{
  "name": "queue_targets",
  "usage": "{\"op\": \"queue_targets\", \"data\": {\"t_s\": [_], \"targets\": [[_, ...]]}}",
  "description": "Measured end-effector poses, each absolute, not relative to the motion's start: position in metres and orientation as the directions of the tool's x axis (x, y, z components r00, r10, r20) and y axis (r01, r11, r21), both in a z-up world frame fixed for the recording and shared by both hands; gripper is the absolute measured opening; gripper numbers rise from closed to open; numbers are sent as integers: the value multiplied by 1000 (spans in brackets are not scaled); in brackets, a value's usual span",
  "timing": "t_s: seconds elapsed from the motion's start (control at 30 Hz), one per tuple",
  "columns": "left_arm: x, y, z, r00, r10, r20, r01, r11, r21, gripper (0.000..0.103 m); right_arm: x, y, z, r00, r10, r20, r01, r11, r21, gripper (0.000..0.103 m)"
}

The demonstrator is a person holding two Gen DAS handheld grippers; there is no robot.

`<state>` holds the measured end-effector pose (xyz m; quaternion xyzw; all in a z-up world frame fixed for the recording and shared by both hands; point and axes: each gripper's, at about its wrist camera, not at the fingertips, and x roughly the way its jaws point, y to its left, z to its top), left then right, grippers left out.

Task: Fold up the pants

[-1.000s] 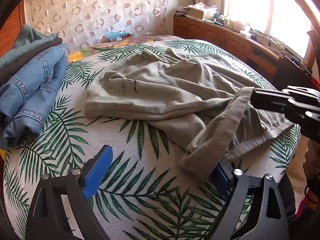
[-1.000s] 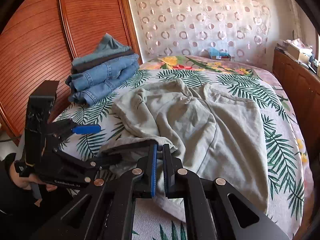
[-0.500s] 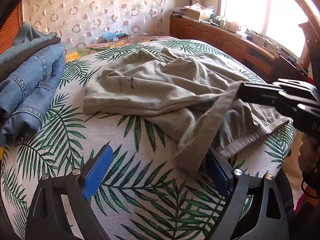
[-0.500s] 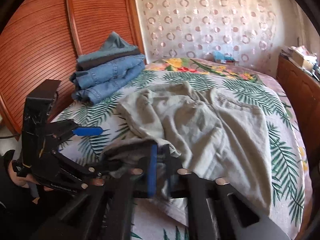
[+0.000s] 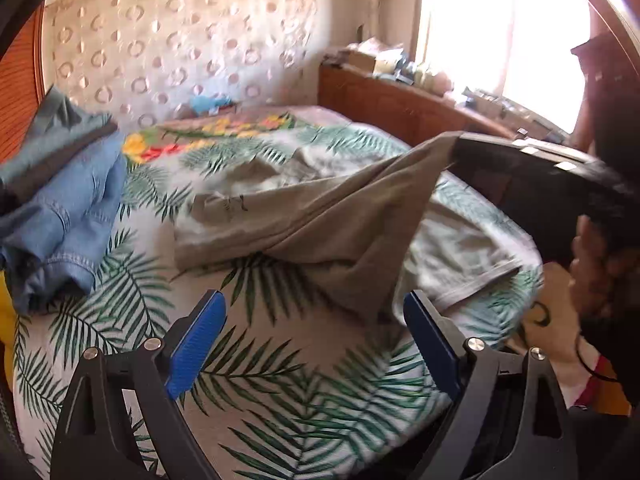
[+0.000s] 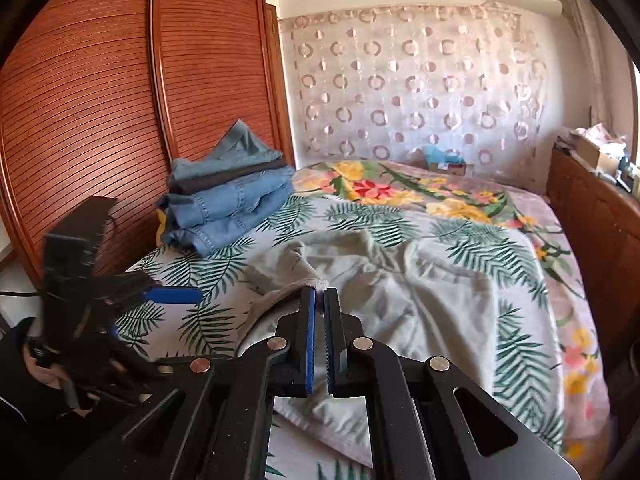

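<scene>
Grey pants [image 6: 420,300] hem pinched by right gripper [image 6: 319,300]; left gripper [image 5: 316,344] wide, holding nothing.

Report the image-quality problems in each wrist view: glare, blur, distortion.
Left wrist view: the window is blown out white, the lifted grey pants and right gripper are motion-smeared. Right wrist view: even light, the left gripper blurred, the wardrobe bowed by the fisheye.
</scene>
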<state>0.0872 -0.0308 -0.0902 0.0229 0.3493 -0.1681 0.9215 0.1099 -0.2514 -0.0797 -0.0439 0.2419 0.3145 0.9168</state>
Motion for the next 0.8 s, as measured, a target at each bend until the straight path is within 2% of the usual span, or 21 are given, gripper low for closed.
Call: {"op": "queue_targets", "data": {"t_s": [0.2,0.47,0.8], "targets": [[81,-33,-71,729,-291,-620,337,940,-45,91,100,-278,-79,716,513,-474,-546,834,78,4],[97,-35,-80,710,-284,-644,329,943,-53,91,66,-317,-74,758,448,-475,-462,882,93,4],[111,-52,-94,678,-302,-671,359,931,-56,91,42,-348,-98,745,369,-556,-364,923,126,4]]}}
